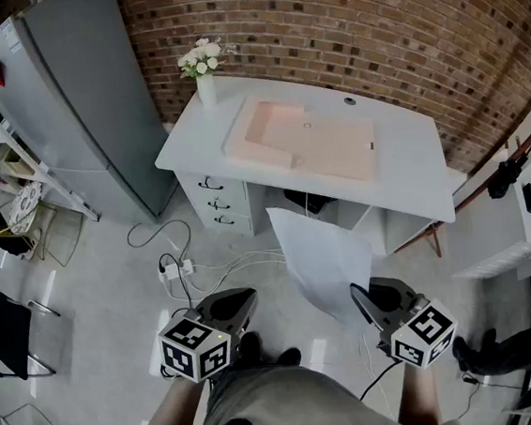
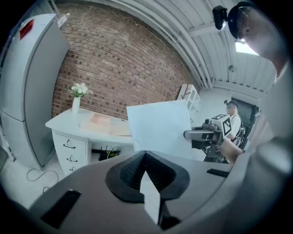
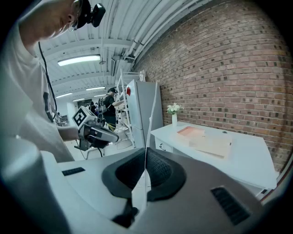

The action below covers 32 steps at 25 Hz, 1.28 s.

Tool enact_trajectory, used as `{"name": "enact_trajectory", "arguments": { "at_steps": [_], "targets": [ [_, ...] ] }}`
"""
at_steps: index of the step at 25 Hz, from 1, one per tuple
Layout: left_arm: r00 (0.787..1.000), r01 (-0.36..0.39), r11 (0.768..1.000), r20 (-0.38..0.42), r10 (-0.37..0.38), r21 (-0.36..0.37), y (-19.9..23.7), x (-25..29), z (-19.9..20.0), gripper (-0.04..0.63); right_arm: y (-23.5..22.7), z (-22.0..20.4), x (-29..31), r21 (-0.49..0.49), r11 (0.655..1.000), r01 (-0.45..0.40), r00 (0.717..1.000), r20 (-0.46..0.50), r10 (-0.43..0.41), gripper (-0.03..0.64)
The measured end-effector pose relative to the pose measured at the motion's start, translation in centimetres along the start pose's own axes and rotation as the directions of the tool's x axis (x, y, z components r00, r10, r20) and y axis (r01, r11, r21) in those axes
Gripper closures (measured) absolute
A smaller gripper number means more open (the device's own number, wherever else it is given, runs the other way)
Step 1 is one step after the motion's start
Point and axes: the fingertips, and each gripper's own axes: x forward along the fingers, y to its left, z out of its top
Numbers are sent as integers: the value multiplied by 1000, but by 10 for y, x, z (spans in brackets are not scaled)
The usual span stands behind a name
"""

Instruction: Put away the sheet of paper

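The white sheet of paper [image 1: 322, 257] hangs in the air in front of me, over the floor before the desk. My right gripper [image 1: 358, 294] is shut on its lower right corner. In the right gripper view the paper [image 3: 148, 132] rises edge-on out of the closed jaws of that gripper [image 3: 146, 150]. My left gripper [image 1: 246, 300] hovers about a hand's width to the left of the sheet, shut and holding nothing. In the left gripper view the paper [image 2: 160, 128] faces that camera beyond the shut gripper [image 2: 144, 153], with the right gripper [image 2: 208, 135] at its right edge.
A white desk [image 1: 412, 168] stands against the brick wall, with a pale pink tray [image 1: 310, 141] on top, a vase of flowers [image 1: 204, 72] at its left corner and drawers [image 1: 213, 203] below. A grey fridge [image 1: 75, 104] stands left. Cables and a power strip [image 1: 177, 268] lie on the floor.
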Motion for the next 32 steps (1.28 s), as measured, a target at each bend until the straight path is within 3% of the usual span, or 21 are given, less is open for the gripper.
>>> {"name": "enact_trajectory", "arguments": {
  "at_steps": [4,9,22,28,32],
  "targets": [
    [999,-13,1000,40,13,-11,27,-16,11,580,7,11,19,1,1000,27,1000,3,-27,594],
    [996,29,1000,80,-30,6,42,-25,26,580,15,23,35,11,998,66,998,13,-67,594],
    [993,68,997,103,-63,-40,113,-60,34,580,40,51,80,31,985,172,985,15,-172,594],
    [991,102,994,96,-98,-38,120,-59,29,580,32,54,77,75,963,258,965,32,-261,594],
    [989,117,992,97,-112,-46,125,-60,29,580,15,53,71,99,930,353,935,9,-356,592]
  ]
}}
